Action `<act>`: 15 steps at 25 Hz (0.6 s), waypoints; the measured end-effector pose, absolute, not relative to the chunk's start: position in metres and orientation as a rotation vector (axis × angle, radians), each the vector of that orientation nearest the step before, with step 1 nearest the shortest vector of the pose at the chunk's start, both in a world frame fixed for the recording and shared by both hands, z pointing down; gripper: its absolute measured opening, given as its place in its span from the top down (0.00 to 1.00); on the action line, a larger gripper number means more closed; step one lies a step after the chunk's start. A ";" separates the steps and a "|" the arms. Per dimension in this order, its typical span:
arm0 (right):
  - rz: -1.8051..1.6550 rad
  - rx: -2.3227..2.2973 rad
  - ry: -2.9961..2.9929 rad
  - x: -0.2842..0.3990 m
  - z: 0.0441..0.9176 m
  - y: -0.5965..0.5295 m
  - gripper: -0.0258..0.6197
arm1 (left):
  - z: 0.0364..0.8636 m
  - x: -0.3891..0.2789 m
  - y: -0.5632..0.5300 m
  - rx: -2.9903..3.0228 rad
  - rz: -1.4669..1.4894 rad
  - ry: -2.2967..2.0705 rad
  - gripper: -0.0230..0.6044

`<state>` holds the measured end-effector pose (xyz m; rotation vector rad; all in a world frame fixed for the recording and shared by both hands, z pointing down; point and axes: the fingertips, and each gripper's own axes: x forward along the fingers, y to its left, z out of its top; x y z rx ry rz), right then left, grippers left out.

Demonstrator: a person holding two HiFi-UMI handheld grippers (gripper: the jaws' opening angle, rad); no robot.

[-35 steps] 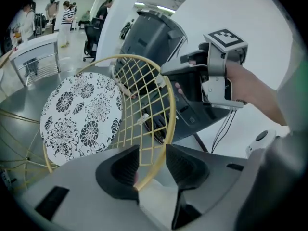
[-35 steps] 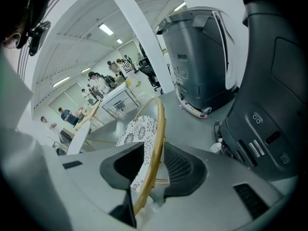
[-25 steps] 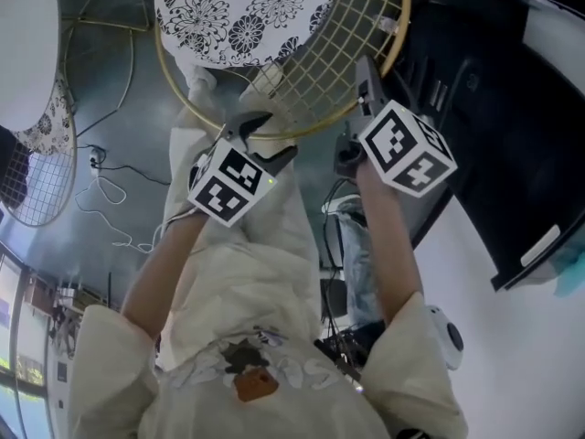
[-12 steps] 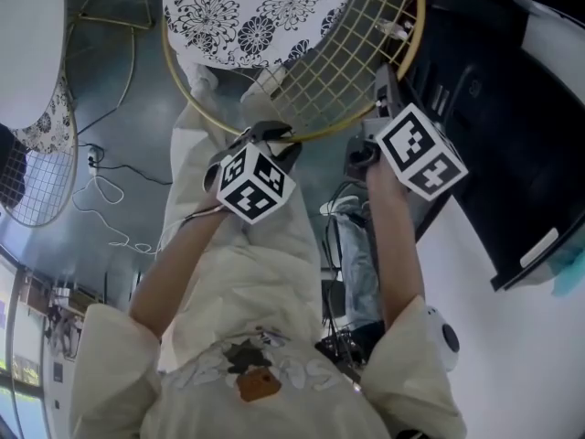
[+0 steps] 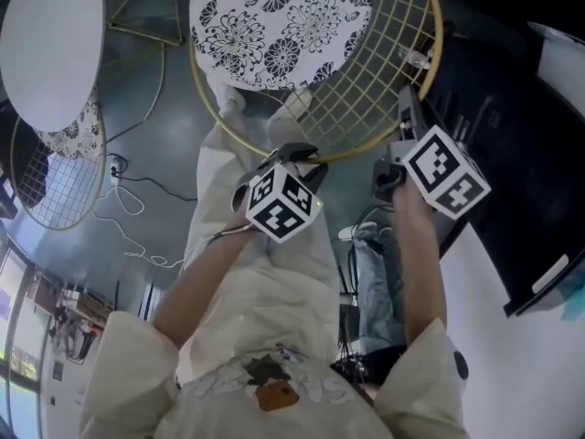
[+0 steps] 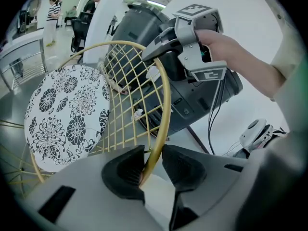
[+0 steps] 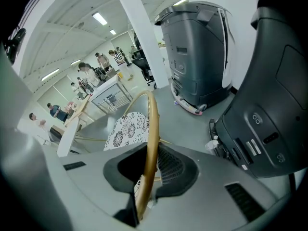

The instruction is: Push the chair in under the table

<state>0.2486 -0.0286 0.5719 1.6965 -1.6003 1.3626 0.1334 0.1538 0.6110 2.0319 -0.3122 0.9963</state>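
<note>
The chair has a black-and-white flowered seat and a round gold wire-grid back with a gold rim; I look down at it in the head view. My left gripper is at the rim's near edge, and my right gripper is on the rim's right side. In the left gripper view the rim runs between the jaws of the left gripper, which are closing on it. In the right gripper view the rim sits between the pads of the right gripper, whose jaws are likewise closing on it.
A white round table stands at the upper left, with a second wire chair under it. A large black machine stands close on the right. Cables lie on the grey floor. People stand far off.
Both grippers' jaws have gone from wide open to closed around the chair's gold rim. The left gripper has dropped slightly onto the rim.
</note>
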 end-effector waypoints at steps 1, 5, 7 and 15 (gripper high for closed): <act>1.367 1.698 -1.614 0.249 0.572 -0.028 0.88 | 0.612 0.135 0.155 2.031 0.999 -0.326 0.77; 1.380 1.716 -1.668 0.253 0.578 -0.024 0.88 | 0.622 0.140 0.159 2.030 1.004 -0.386 0.77; 1.380 1.718 -1.696 0.256 0.581 -0.022 0.88 | 0.627 0.144 0.162 2.033 1.005 -0.415 0.77; 1.370 1.731 -1.718 0.256 0.583 -0.021 0.88 | 0.630 0.144 0.163 2.049 1.009 -0.426 0.77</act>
